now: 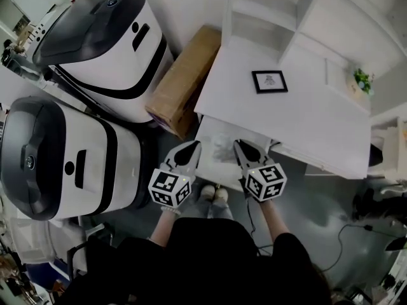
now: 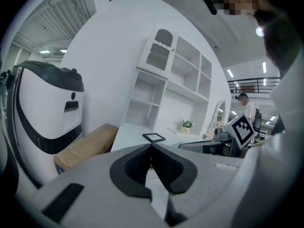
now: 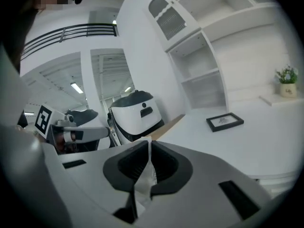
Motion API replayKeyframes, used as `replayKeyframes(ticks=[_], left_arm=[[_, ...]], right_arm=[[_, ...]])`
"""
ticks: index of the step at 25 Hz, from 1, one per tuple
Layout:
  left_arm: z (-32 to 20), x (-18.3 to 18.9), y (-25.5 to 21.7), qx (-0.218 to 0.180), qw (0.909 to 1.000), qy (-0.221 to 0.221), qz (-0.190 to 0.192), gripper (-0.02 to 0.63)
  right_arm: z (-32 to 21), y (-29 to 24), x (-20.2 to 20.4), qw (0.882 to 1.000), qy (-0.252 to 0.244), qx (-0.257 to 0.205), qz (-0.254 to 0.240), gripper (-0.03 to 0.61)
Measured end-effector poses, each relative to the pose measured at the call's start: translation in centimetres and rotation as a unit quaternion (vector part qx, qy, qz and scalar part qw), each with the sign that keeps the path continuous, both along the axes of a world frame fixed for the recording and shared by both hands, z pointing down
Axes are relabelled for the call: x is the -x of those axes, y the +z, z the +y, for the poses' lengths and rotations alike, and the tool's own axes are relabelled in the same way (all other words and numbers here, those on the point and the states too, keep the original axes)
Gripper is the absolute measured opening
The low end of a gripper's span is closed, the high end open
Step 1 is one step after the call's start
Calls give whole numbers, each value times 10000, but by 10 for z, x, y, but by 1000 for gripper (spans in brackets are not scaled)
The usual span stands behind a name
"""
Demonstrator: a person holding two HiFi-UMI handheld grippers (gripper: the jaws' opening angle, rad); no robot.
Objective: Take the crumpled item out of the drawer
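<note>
Person, dark sleeves, one gripper in each hand, marker cubes uppermost. Left gripper [image 1: 194, 147]: clenched, its dark pads meeting at the tips with nothing between them, as its own view confirms [image 2: 152, 146]. Right gripper [image 1: 239, 145]: also closed, but grasping the crumpled item [image 3: 142, 184], a thin white wad pinched between the pads and trailing down below them. In the head view the crumpled item [image 1: 222, 149] shows just beside the right gripper's tips, between the two grippers and over the open drawer [image 1: 206, 135]; whether any part of it touches the drawer cannot be told. Drawer: white, pulled out from under the front edge of the tabletop [image 1: 305, 119]. Tabletop: white, carrying a small black picture frame [image 1: 269, 81] lying flat near its middle. Cardboard box [image 1: 184, 78]: brown, long, standing against the left end of the tabletop. Two large white-and-black machines — one [image 1: 57, 157] near the person's left, the other [image 1: 108, 37] farther back, next to the box. Shelf unit [image 1: 267, 11]: white, open compartments, rising from the far side of the tabletop. Potted plant [image 1: 362, 79]: small, green, at the far right — on a low ledge of the shelving.
</note>
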State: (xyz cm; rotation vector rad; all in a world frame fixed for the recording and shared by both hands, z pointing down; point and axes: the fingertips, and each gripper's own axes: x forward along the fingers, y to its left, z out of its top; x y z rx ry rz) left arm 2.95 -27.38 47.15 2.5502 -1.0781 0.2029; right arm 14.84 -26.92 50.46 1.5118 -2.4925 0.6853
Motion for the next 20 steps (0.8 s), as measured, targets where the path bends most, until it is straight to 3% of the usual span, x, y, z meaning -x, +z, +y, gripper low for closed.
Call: replayKeyframes(ticks=[9, 20], left_arm=[[5, -4, -64, -662, 9974, 57, 265, -3], [7, 4, -118, -1319, 9907, -1, 322, -3]], right_arm=[[8, -89, -15, 9936, 376, -1059, -96, 9], [27, -164, -41, 9782, 773, -1924, -102, 9]])
